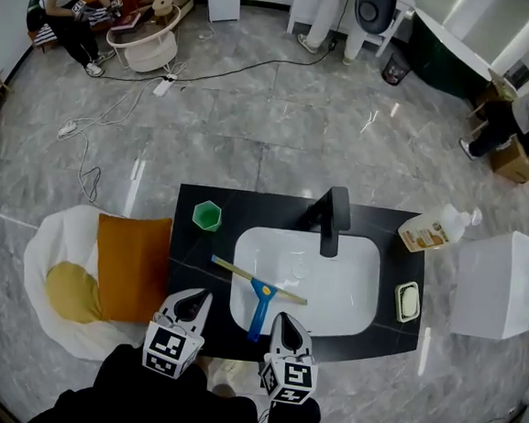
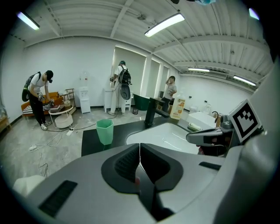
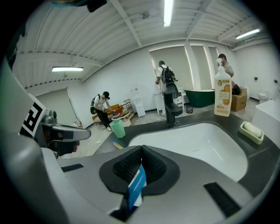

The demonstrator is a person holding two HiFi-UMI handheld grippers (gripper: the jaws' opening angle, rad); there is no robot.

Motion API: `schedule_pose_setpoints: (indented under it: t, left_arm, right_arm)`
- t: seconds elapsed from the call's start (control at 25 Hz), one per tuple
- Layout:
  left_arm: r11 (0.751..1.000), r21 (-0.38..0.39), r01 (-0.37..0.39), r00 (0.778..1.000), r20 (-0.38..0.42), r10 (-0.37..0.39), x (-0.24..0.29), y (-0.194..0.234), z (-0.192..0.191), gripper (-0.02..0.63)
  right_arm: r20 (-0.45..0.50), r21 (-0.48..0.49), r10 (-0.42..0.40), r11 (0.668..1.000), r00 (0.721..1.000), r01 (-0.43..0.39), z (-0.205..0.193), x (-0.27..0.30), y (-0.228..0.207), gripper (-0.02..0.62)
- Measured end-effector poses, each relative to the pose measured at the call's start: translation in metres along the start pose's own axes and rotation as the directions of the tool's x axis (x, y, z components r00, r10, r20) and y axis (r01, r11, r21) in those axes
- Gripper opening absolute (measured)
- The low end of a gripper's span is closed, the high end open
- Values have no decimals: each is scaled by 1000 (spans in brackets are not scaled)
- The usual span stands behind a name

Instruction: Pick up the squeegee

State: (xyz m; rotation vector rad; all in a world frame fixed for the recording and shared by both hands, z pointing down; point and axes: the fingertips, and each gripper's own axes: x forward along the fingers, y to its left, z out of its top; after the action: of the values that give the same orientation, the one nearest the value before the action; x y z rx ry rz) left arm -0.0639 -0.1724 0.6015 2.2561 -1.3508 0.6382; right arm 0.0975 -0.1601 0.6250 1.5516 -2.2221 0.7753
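– Blue-handled squeegee (image 1: 261, 300) lies near the bench's (image 1: 191, 264) front edge, its blade slanting over the front-left rim of the white sink (image 1: 345, 291). Nothing holds it.
– And the right hand-held gripper (image 1: 282, 318)?
– Just beside the handle's end, clenched, tips pressed together. A blue-and-white strip shows in the hollow behind them; I can't tell what it is. The left hand-held gripper (image 1: 206, 295) is clenched on nothing too.
– What could go wrong?
– If it comes down unopened, the tips would likely shove the handle. Half-perched on the rim, the squeegee could pivot, slide into the basin or skid off the front edge.
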Motion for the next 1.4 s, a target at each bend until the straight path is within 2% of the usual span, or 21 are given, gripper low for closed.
schedule_pose_setpoints:
  t: [0.28, 0.32, 0.36, 0.64, 0.84, 1.04, 1.16, 1.4]
  left_arm:
    - [1000, -2, 20, 999, -44, -20, 33, 11, -9, 25]
    - [1000, -4, 22, 999, -48, -22, 36, 12, -9, 25]
    - [1000, -5, 24, 998, -52, -24, 38, 13, -9, 25]
    - [1000, -11, 26, 997, -75, -27, 52, 21, -9, 25]
    - [999, -22, 26, 995, -92, -28, 63, 27, -13, 25]
    - [999, -29, 21, 995, -98, -23, 72, 34, -11, 25]
    - [999, -33, 13, 995, -102, -16, 78, 38, -9, 25]
    - [999, -41, 20, 993, -113, -25, 87, 42, -12, 25]
  right_arm:
    - [-104, 61, 27, 998, 994, -20, -29, 39, -4, 15]
    - [-119, 79, 43, 996, 992, -34, -33, 43, -2, 47]
    - [-134, 96, 60, 994, 989, -47, -36, 48, -1, 144]
    - [-256, 174, 63, 985, 965, -18, -61, 74, -8, 314]
    - [-351, 228, 85, 974, 932, -2, -86, 92, -16, 354]
    - [-433, 255, 98, 967, 896, 18, -96, 102, -15, 365]
    - [-456, 255, 104, 967, 884, 18, -99, 111, -16, 367]
    - [-534, 272, 135, 962, 834, 18, -110, 119, -14, 350]
